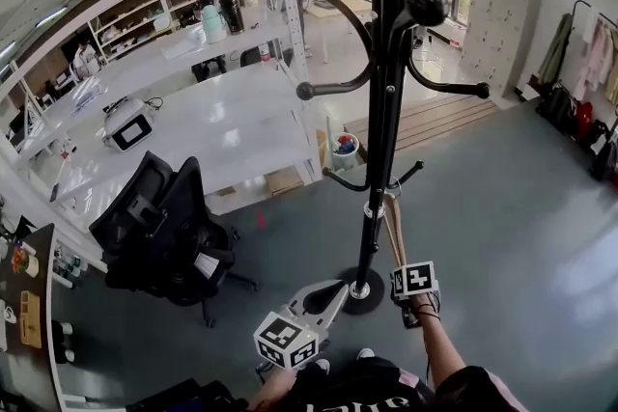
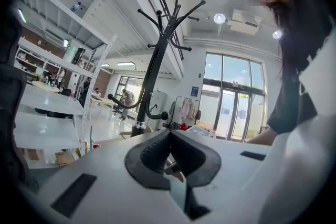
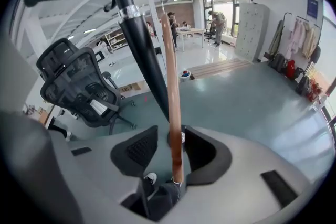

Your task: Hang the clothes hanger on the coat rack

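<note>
One light, stiff wooden clothes hanger hangs from the coat rack, between the right gripper's released jaws. Its smooth arm suits a firm pinch. The left gripper is clenched and empty.

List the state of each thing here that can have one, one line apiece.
clothes hanger, hanging upright from the coat rack, not gripped
coat rack, standing upright
right tongs, open, hanger's wooden bar between them
left tongs, shut, empty
office chair, upright, nobody in it
</note>
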The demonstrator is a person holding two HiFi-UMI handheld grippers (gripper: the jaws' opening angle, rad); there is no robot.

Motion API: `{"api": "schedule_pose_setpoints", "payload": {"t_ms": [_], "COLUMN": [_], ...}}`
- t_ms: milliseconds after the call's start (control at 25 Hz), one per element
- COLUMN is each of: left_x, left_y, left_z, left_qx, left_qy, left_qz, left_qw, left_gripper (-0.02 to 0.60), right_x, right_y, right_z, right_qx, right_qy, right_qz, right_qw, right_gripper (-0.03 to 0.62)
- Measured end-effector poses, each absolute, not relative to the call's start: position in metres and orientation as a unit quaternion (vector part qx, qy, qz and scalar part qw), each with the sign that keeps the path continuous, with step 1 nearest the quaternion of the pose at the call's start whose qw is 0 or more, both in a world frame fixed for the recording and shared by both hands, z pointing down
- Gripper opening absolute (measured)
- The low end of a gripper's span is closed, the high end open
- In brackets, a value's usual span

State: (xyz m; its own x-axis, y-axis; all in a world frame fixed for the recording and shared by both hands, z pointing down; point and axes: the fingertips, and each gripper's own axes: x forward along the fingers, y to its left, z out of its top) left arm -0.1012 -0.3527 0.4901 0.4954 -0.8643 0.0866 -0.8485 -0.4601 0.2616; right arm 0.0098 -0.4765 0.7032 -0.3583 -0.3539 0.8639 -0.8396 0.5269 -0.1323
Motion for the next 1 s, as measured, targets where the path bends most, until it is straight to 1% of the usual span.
{"api": "schedule_pose_setpoints", "payload": {"t_ms": [320, 480, 640, 760, 840, 920, 1000], "left_x": [-0.104, -0.101, -0.100, -0.088, -0.077, -0.065, -0.054], "left_y": [-0.335, -0.318, -0.296, -0.274, -0.260, -0.244, -0.228], "left_z": [0.493, 0.500, 0.508, 0.517, 0.520, 0.521, 0.519], "left_qx": [0.875, 0.889, 0.905, 0.918, 0.926, 0.932, 0.937], "left_qy": [-0.461, -0.430, -0.393, -0.354, -0.331, -0.310, -0.293], "left_qz": [-0.026, -0.026, -0.024, -0.015, -0.008, -0.005, -0.003], "left_qw": [0.145, 0.152, 0.162, 0.175, 0.183, 0.187, 0.187], "left_gripper": [0.000, 0.000, 0.000, 0.000, 0.000, 0.000, 0.000], "right_x": [-0.002, -0.015, -0.027, -0.031, -0.030, -0.024, -0.016], "right_y": [-0.423, -0.377, -0.328, -0.291, -0.269, -0.247, -0.227], "right_z": [0.623, 0.594, 0.580, 0.577, 0.577, 0.579, 0.582], "right_qx": [0.414, 0.410, 0.416, 0.425, 0.433, 0.443, 0.452], "right_qy": [-0.815, -0.829, -0.828, -0.818, -0.809, -0.803, -0.798], "right_qz": [0.314, 0.322, 0.339, 0.368, 0.381, 0.381, 0.378], "right_qw": [0.257, 0.201, 0.160, 0.124, 0.110, 0.115, 0.125], "right_gripper": [0.143, 0.143, 0.141, 0.109, 0.073, 0.037, 0.024]}}
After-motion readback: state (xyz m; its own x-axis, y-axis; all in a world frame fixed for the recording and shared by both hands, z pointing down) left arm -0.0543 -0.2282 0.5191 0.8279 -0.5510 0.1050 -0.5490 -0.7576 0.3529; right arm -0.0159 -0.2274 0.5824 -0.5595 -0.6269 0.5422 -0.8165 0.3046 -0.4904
